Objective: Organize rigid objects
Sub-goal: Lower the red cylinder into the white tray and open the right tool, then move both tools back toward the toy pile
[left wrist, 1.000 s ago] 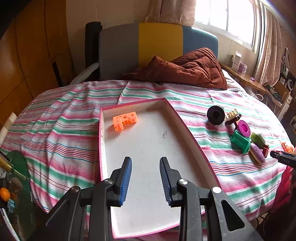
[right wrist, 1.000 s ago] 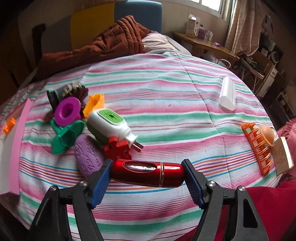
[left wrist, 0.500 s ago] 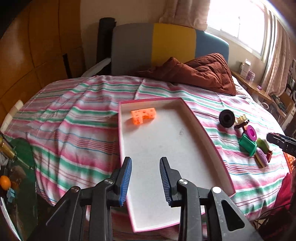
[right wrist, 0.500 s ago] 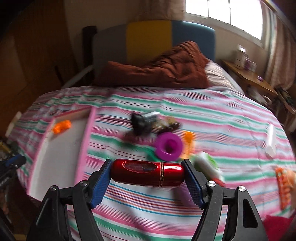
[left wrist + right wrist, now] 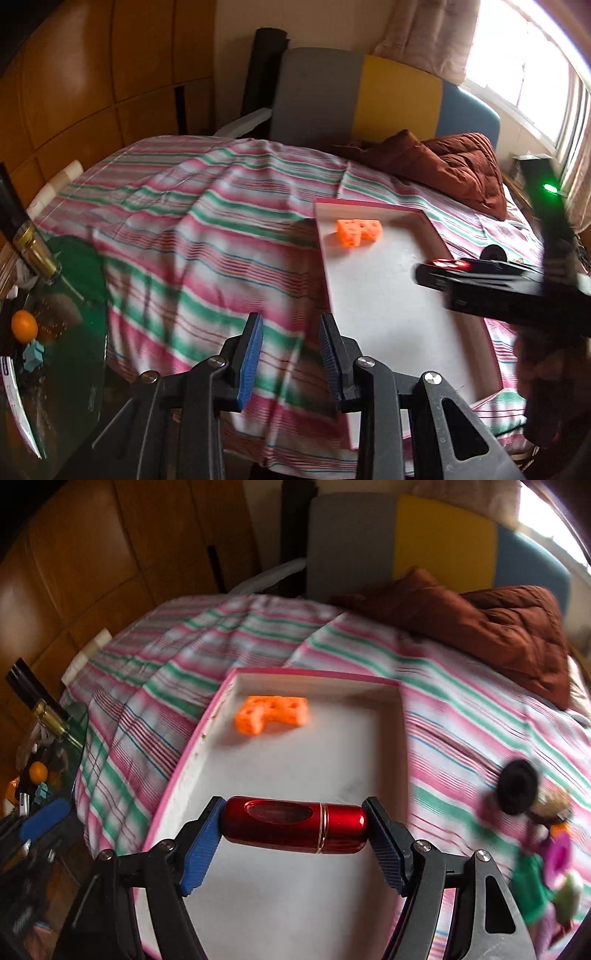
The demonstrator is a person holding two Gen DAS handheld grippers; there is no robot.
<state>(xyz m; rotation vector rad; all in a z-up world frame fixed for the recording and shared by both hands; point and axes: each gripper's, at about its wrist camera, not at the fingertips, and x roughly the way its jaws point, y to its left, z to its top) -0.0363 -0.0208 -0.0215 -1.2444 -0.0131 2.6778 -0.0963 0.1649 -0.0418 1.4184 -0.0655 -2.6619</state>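
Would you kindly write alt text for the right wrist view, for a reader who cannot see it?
The right gripper holds a glossy red cylinder end to end between its blue pads, above a pink-rimmed white tray on a striped bedspread. An orange block piece lies at the tray's far end; blurred small items sit on the right.

One pink-rimmed tray (image 5: 404, 738), one orange block piece (image 5: 273, 713), one red cylinder (image 5: 295, 824), two grippers (image 5: 295, 845) (image 5: 291, 360)
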